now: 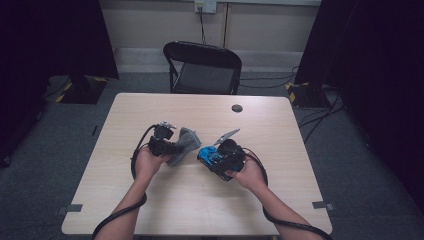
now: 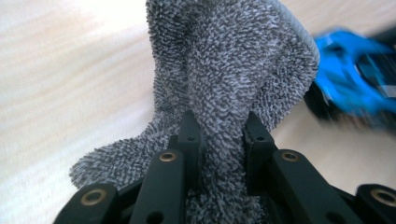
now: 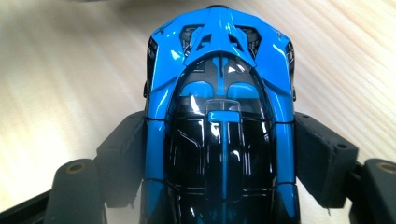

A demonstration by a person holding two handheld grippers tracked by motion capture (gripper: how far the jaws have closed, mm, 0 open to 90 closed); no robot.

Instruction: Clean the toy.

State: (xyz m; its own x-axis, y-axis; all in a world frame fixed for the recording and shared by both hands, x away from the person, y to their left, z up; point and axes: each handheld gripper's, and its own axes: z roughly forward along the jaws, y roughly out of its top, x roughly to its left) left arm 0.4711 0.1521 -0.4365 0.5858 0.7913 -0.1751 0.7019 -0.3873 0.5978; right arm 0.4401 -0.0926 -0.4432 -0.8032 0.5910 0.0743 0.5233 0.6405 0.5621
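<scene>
- A glossy blue toy car (image 3: 219, 116) with a black roof and cockpit is clamped at its flanks by the right gripper (image 1: 216, 159), just right of centre in the high view.
- A shaggy grey microfibre cloth (image 2: 233, 79) is pinched, bunched upward, by the left gripper (image 1: 172, 147), above the pale wooden counter (image 1: 200, 200).

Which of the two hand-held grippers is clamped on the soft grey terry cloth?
The left gripper: its jaws pinch the grey terry cloth. The right gripper grips the glossy blue toy car instead.
</scene>
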